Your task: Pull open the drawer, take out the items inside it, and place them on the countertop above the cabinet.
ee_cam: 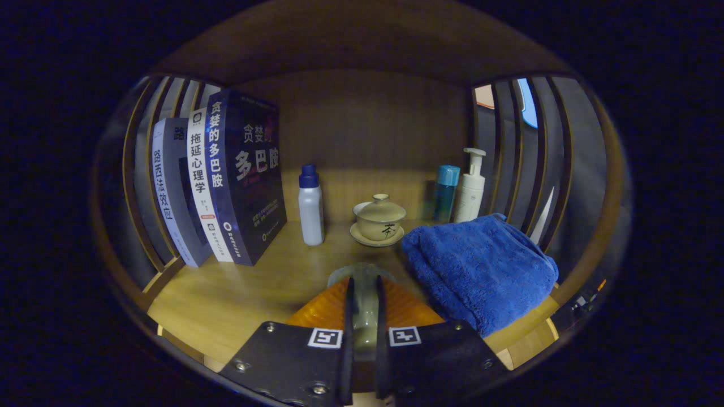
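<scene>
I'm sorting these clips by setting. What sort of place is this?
Probably a home-style wooden shelf nook: upright books, a lidded teacup on a saucer, a folded blue towel. The gripper is shut on a pale item.

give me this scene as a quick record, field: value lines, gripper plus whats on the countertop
gripper: shut on pale object
held item: pale object, low over wooden countertop
left: three upright books
centre back: white bottle; lidded teacup on saucer
right: folded blue towel, touching neither cup nor fingers
behind towel: blue bottle, white pump bottle
</scene>
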A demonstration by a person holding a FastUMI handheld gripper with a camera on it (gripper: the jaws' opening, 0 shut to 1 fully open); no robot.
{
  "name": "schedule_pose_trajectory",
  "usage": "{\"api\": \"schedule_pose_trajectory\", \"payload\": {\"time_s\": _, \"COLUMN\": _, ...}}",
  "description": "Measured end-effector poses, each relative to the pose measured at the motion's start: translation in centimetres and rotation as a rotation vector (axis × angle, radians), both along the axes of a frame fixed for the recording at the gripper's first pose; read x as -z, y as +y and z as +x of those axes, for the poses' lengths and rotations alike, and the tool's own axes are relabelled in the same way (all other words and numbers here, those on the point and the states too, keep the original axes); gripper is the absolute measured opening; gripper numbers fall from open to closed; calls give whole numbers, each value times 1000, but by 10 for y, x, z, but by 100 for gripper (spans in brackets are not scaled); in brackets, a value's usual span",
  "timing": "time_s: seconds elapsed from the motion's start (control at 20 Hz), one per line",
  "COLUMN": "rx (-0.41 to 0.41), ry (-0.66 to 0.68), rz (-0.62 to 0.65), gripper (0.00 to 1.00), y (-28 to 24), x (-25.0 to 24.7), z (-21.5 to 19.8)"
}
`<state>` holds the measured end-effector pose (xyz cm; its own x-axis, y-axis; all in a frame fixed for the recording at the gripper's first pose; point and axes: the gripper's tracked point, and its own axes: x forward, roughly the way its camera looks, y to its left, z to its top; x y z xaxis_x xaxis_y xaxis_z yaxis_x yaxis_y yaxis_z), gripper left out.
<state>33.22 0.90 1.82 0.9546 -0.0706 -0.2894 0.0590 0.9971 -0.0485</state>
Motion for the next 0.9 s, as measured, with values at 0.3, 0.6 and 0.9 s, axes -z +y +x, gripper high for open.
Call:
{"api": "schedule_pose_trajectory", "payload": {"time_s": 0.3, "rx": -60, "ry": -53, "rz": -5, "gripper": 25, "y": 15, "x": 3, "z": -17}}
{"api": "schedule_pose_trajectory", "payload": {"time_s": 0.6, "rx": -26, "ry": -59, "rz": 53, "gripper": 98, "y": 14, "x": -1, "z": -68}}
{"api": "schedule_pose_trajectory", "payload": {"time_s": 0.9, "rx": -82, "ry": -94, "rz": 54, "gripper": 98, "y": 5, "x": -34, "z": -139}}
